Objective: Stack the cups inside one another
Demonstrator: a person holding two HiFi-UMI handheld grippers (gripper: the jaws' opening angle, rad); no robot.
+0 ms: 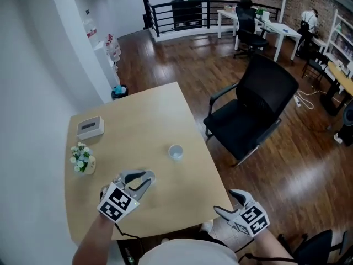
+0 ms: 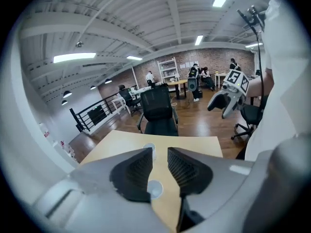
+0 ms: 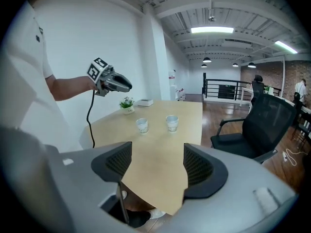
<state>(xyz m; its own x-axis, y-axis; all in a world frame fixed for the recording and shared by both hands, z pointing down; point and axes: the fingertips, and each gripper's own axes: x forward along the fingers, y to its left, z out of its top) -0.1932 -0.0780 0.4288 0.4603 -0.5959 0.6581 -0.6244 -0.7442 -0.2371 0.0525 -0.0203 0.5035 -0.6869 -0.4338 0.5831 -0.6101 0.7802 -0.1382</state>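
Observation:
Two small clear cups stand apart on the light wooden table (image 1: pixel 138 115). The right gripper view shows both, the left cup (image 3: pixel 142 125) and the right cup (image 3: pixel 171 123). In the head view only one cup (image 1: pixel 175 152) shows, and my left gripper (image 1: pixel 148 182) hangs above the table to its near left. The left gripper (image 2: pixel 159 161) is open with nothing between its pads; one cup (image 2: pixel 155 189) sits below the gap and the other cup (image 2: pixel 149 150) lies farther off. My right gripper (image 1: pixel 227 201) is open and empty, off the table's near right corner.
A grey tissue box (image 1: pixel 90 127) and a small flower pot (image 1: pixel 81 159) sit along the table's left side. A black office chair (image 1: pixel 251 112) stands at the right edge. A white wall runs along the left.

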